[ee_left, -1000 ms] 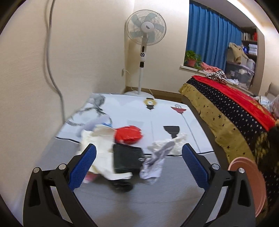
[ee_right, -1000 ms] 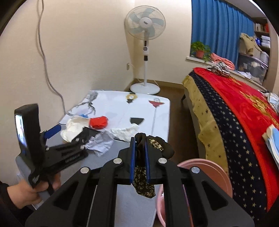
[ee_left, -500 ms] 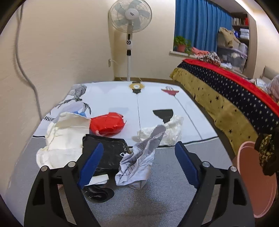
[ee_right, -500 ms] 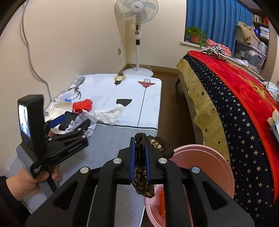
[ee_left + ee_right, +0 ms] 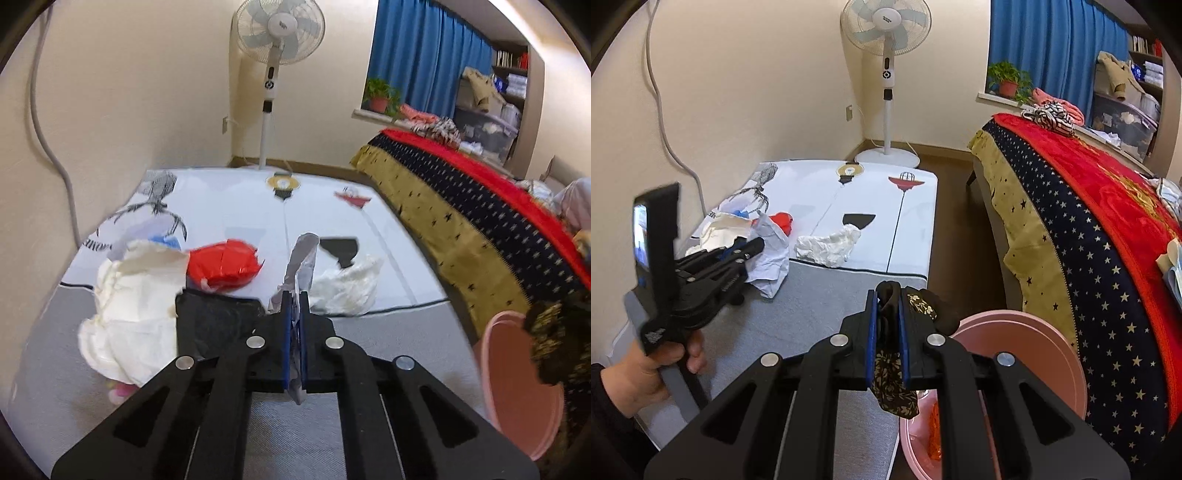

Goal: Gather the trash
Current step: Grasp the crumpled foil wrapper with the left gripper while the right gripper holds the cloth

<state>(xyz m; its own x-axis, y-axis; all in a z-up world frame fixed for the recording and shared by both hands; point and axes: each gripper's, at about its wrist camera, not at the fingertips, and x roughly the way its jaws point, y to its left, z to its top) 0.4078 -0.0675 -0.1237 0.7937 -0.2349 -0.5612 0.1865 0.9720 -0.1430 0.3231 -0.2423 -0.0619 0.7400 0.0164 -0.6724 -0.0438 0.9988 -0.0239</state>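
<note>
Your left gripper (image 5: 294, 314): level over the grey mat (image 5: 388, 354), clamped on crumpled grey-white paper (image 5: 301, 258). Your right gripper (image 5: 887, 310): clamped on black gold-patterned cloth (image 5: 892, 380), above the pink plastic basin (image 5: 1027, 354).

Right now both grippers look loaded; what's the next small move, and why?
Probably ease the right gripper a little further right over the pink basin and open it. It is shut on the black patterned wrapper, which hangs at the basin's near rim. The left gripper, shut on the crumpled white wrapper, can follow.
</note>
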